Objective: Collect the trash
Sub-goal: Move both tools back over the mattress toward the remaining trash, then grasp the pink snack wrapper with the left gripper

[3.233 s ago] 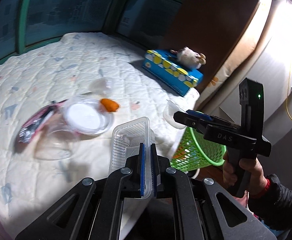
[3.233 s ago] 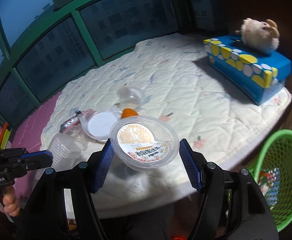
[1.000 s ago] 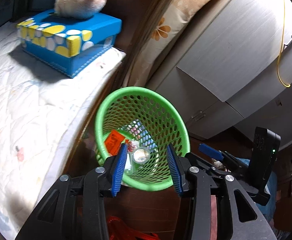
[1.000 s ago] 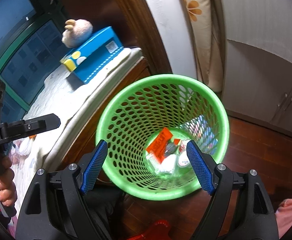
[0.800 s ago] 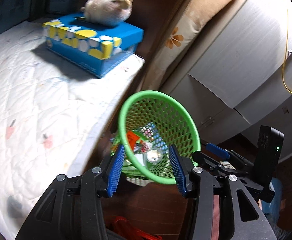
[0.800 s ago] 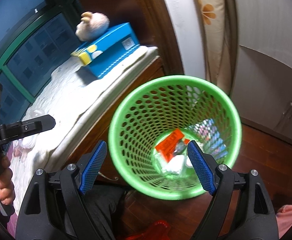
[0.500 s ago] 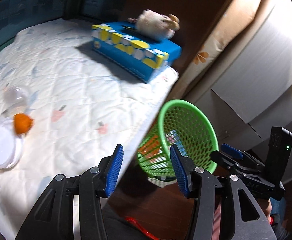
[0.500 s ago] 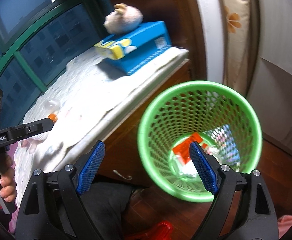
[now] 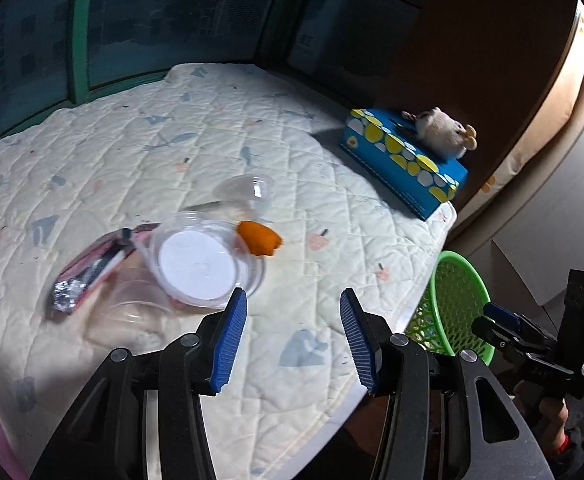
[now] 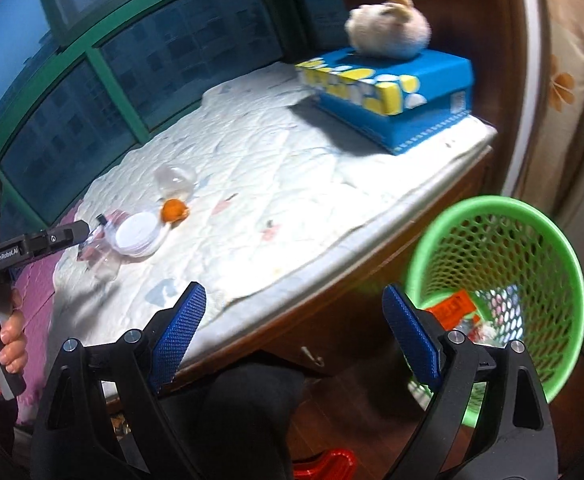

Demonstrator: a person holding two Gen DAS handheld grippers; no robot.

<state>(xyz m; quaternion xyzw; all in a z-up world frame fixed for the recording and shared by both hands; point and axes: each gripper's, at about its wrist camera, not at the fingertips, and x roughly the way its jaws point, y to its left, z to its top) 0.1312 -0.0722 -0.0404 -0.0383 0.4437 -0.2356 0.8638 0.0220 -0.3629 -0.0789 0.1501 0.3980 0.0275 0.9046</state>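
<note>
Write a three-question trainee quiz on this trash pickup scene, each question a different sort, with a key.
1. True or false: the left gripper holds a container.
2. What sits on the blue box with yellow and white spots? A) cup B) beige plush toy C) book
3. Fill in: the orange scrap lies beside the round clear plastic ____.

Key: 1 false, it is empty. 2 B. 3 lid.
</note>
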